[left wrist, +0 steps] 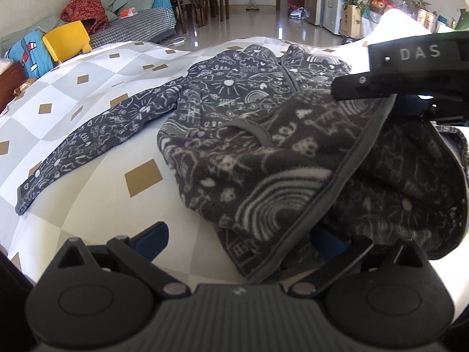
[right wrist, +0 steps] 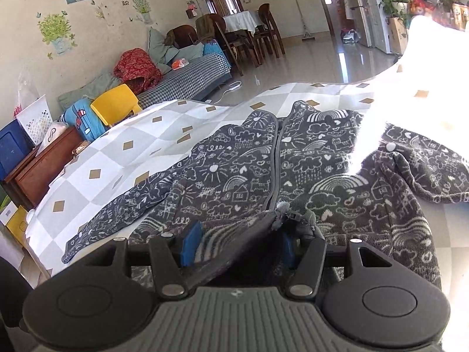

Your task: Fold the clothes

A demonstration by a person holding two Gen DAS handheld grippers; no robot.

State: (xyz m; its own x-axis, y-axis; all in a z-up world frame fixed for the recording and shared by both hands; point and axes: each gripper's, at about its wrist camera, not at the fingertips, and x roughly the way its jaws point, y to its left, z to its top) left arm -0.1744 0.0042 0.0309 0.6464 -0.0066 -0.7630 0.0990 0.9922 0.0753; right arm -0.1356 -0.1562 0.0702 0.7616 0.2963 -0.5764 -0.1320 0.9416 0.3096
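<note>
A dark grey fleece jacket (right wrist: 322,176) with white doodle print lies zipped, front up, on the checked cloth (right wrist: 146,135). One sleeve (right wrist: 132,208) stretches out to the left. My right gripper (right wrist: 240,249) is shut on the hood's edge by the zipper top and holds it raised. In the left wrist view the hood (left wrist: 263,176) is folded toward the chest, with its trimmed edge running up to a right gripper finger (left wrist: 360,86). My left gripper (left wrist: 238,240) stands open low over the cloth. Hood fabric drapes over its right pad, and the left pad is bare.
The checked cloth (left wrist: 88,67) covers the whole work surface, and its far edge drops to a shiny floor. A yellow chair (right wrist: 115,104), a sofa with piled clothes (right wrist: 137,67) and a wooden cabinet (right wrist: 44,164) stand to the left. Strong sun glare (right wrist: 410,88) washes out the right side.
</note>
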